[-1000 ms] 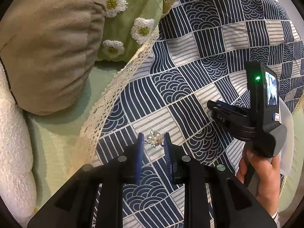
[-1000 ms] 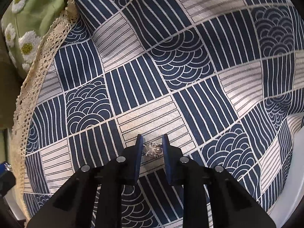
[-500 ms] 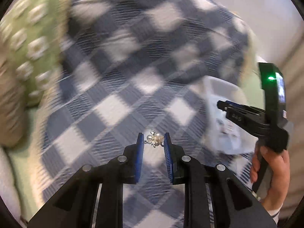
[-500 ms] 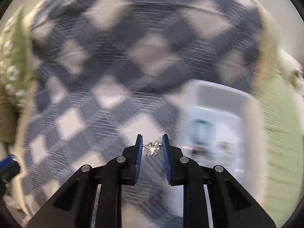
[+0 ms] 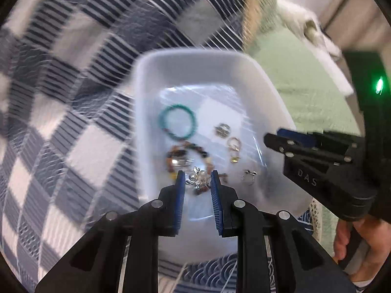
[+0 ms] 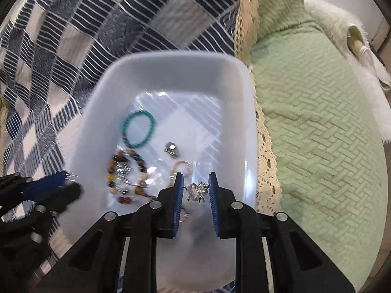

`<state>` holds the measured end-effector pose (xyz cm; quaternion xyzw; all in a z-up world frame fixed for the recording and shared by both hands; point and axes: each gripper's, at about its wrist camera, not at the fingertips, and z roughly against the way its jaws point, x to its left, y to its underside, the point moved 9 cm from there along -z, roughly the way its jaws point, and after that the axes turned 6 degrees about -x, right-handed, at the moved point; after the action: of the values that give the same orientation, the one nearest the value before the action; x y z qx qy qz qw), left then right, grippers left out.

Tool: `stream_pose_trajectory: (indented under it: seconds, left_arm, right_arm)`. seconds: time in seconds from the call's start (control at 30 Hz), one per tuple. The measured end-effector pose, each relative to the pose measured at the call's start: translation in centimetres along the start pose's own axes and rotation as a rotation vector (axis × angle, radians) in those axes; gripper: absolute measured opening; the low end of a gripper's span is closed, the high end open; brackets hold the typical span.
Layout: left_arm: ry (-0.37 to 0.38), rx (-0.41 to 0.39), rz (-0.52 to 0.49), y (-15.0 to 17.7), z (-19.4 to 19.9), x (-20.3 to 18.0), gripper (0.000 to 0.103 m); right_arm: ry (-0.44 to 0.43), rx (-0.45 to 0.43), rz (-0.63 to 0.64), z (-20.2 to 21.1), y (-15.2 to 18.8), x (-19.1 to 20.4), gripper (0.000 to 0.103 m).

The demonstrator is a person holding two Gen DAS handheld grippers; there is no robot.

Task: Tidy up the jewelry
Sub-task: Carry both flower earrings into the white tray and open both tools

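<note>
Both claws, left gripper [image 5: 196, 180] and right gripper [image 6: 195, 188], each pinch a silver pearl brooch [image 5: 198, 178] above the white plastic tray's [image 6: 156, 73] near rim.

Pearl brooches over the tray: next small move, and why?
Probably open both grippers and let them drop. The left gripper and right gripper each pinch a pearl brooch between the blue pads, already above the white tray. Below lie the turquoise bracelet, a mixed bead bracelet and small rings, so dropping from low seems safest.
</note>
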<state>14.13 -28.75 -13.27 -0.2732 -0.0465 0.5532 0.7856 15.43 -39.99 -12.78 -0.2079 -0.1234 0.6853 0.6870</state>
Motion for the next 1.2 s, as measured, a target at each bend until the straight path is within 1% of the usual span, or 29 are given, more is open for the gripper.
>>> stream_pose_trajectory:
  seconds: [0.1, 0.2, 0.23, 0.27, 0.3, 0.33, 0.4, 0.43, 0.47, 0.5, 0.57, 0.63, 0.7, 0.77, 0.87, 0.9, 0.93, 0.97, 1.0, 1.1, 1.17, 1.2]
  left_arm:
    - [-0.022, 0.042, -0.038, 1.0, -2.7, -1.1, 0.02]
    - [-0.052, 0.066, -0.048, 1.8, -4.1, -1.0, 0.021]
    - [-0.066, 0.063, -0.058, 1.8, -4.3, -0.9, 0.021]
    - [-0.08, 0.056, -0.07, 1.8, -4.3, -0.9, 0.023]
    - [-0.073, 0.057, -0.071, 1.8, -4.1, -1.0, 0.028]
    - [-0.061, 0.059, -0.061, 1.8, -4.0, -0.9, 0.03]
    - [-0.059, 0.051, -0.036, 1.6, -3.1, -0.5, 0.038]
    - [-0.063, 0.043, -0.035, 1.4, -2.4, -0.5, 0.039]
    - [-0.069, 0.025, -0.033, 1.1, -1.4, -0.3, 0.044]
    - [-0.077, 0.006, -0.031, 0.8, -0.1, 0.1, 0.053]
    - [-0.087, -0.024, -0.028, 0.4, 2.0, 0.7, 0.063]
    - [-0.103, -0.053, -0.03, 0.3, 4.1, 1.3, 0.064]
    - [-0.095, -0.069, -0.023, 1.0, 5.8, 1.8, 0.064]
    - [-0.086, -0.078, -0.016, 1.5, 6.9, 2.2, 0.064]
    - [-0.071, -0.078, -0.003, 1.9, 7.5, 2.5, 0.064]
    - [-0.067, -0.082, 0.003, 1.9, 7.5, 2.6, 0.064]
    - [-0.069, -0.082, 0.006, 1.9, 7.5, 2.7, 0.064]
    - [-0.069, -0.082, 0.007, 1.8, 7.5, 2.8, 0.063]
    - [-0.067, -0.084, 0.01, 1.9, 7.5, 2.8, 0.063]
    - [-0.068, -0.079, 0.012, 1.8, 7.4, 3.1, 0.063]
    - [-0.074, -0.085, 0.018, 1.8, 7.4, 3.5, 0.063]
    - [-0.079, -0.086, 0.018, 1.8, 7.4, 3.7, 0.064]
  right_arm:
    - [-0.017, 0.009, -0.006, -0.9, 0.1, 0.1, 0.022]
    - [-0.036, 0.008, -0.022, -1.2, -0.1, 0.3, 0.022]
    - [-0.042, 0.006, -0.025, -1.1, -0.1, 0.4, 0.022]
    - [-0.044, 0.005, -0.023, -1.2, -0.2, 0.5, 0.022]
    - [-0.045, 0.004, -0.024, -1.2, -0.1, 0.5, 0.022]
    - [-0.044, 0.003, -0.026, -1.1, -0.1, 0.4, 0.022]
    - [-0.048, 0.004, -0.027, -1.1, 0.0, 0.6, 0.022]
    - [-0.051, 0.003, -0.028, -0.9, 0.0, 0.7, 0.022]
    - [-0.058, 0.003, -0.03, -0.9, 0.0, 0.8, 0.022]
    - [-0.066, 0.006, -0.029, -0.8, 0.1, 0.9, 0.022]
    - [-0.078, 0.013, -0.018, -0.8, 0.3, 1.4, 0.022]
    - [-0.077, 0.018, -0.004, -1.0, 0.5, 2.1, 0.022]
    - [-0.081, 0.025, 0.008, -1.2, 0.8, 2.7, 0.022]
    - [-0.071, 0.025, 0.018, -1.3, 1.0, 3.1, 0.022]
    - [-0.062, 0.031, 0.021, -1.6, 1.2, 3.3, 0.023]
    - [-0.057, 0.032, 0.02, -1.7, 1.3, 3.2, 0.026]
    - [-0.045, 0.03, 0.015, -1.7, 1.3, 3.1, 0.031]
    - [-0.032, 0.022, 0.012, -1.6, 1.2, 3.0, 0.05]
    - [-0.027, 0.004, 0.016, -1.3, 1.1, 3.1, 0.06]
    - [-0.035, -0.016, 0.021, -0.6, 0.8, 3.2, 0.06]
    - [-0.021, -0.032, 0.02, 0.0, 0.6, 3.0, 0.06]
    - [-0.003, -0.043, 0.02, 0.4, 0.6, 3.0, 0.064]
